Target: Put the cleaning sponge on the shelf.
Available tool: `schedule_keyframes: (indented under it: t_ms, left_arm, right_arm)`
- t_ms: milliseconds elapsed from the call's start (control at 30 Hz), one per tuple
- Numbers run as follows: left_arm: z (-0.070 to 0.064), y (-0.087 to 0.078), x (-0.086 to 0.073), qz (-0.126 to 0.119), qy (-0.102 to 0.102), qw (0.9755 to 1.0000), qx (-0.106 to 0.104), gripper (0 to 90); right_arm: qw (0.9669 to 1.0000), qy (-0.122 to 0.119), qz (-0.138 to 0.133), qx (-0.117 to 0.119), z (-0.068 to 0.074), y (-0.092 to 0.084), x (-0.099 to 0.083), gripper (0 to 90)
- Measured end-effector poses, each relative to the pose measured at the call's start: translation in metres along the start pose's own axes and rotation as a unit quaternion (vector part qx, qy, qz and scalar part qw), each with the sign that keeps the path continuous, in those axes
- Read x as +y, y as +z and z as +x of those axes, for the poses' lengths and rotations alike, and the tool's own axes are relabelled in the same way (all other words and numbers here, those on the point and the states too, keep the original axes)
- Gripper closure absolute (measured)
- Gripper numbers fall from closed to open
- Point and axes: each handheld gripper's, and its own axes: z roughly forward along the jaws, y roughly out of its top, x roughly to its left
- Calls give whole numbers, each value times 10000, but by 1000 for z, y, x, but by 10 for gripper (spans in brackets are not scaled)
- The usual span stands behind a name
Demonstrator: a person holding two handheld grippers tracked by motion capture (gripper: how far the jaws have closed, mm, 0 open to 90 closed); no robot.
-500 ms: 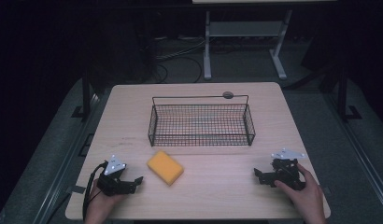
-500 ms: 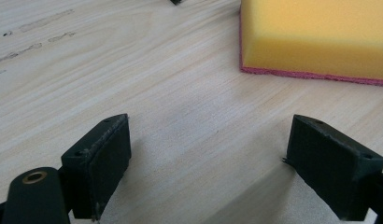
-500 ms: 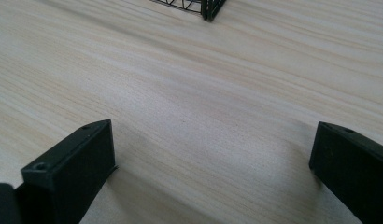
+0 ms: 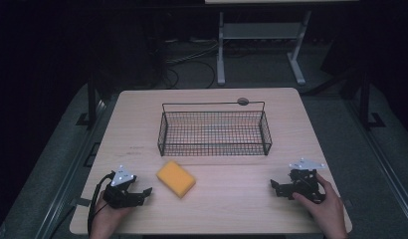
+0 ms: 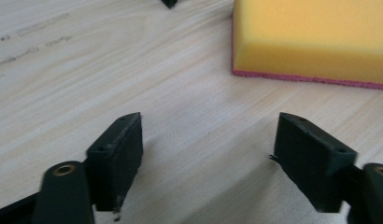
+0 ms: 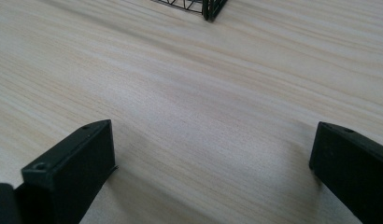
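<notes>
**Two idle grippers, a sponge and a wire basket on a pale wooden table**

We hold a gripper in each hand at the near edge. The left gripper rests low on the wood, jaws spread wide with nothing between them, pointing toward the sponge. The right gripper is likewise spread and empty, well apart from everything and facing bare wood.

The sponge lies flat just beside the left gripper, between it and the wire basket, touching neither. In the left gripper view its yellow foam body sits on a thin reddish scouring layer. We judge it light, soft and compressible, unlikely to slip; a grasp across its two long side faces should hold, though the foam will yield under pressure.

The basket stands empty at mid-table, a small dark disc lying behind it. The table is smooth light woodgrain. Beyond it the room is dark, with cables and a white stand on the floor.
</notes>
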Motion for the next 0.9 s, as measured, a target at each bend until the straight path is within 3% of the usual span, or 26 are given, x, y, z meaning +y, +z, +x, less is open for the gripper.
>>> schedule_keyframes:
  t_ms: [100, 133, 267, 333, 400, 433, 500, 633, 900]
  left_arm:
    - [0, -2, 2, -60, -20, 10000, -23, 307]
    - [-2, -3, 5, 31, 59, 10000, 72, 359]
    - [-3, -5, 10, 42, 62, 10000, 20, 479]
    - [-4, -5, 14, 39, 66, 10000, -29, 570]
    - [-5, -5, 17, 80, 130, 9999, -50, 735]
    - [-5, -5, 19, 98, 152, 9998, -67, 735]
    - [-6, -5, 23, 145, 141, 9997, -163, 883]
    - [-9, -1, 29, 283, 175, 9991, -252, 897]
    - [-9, 3, 35, 244, 177, 9991, -312, 897]
  right_arm:
    - [10000, -4, -1, 0, 0, 0, 0, 0]
    - [10000, -3, -2, 1, 0, 0, 0, 0]
    - [10000, -9, 2, -4, 0, 0, 0, 0]
    - [10000, -11, 5, -4, 0, 0, 0, 0]
    - [10000, -12, 4, -4, 0, 0, 0, 0]
    - [10000, -8, -7, -5, 0, 0, 0, 0]
    - [10000, -9, -8, -4, 0, 0, 0, 0]
    - [10000, -1, -5, -4, 0, 0, 0, 0]
    - [10000, -14, -7, -3, 0, 0, 0, 0]
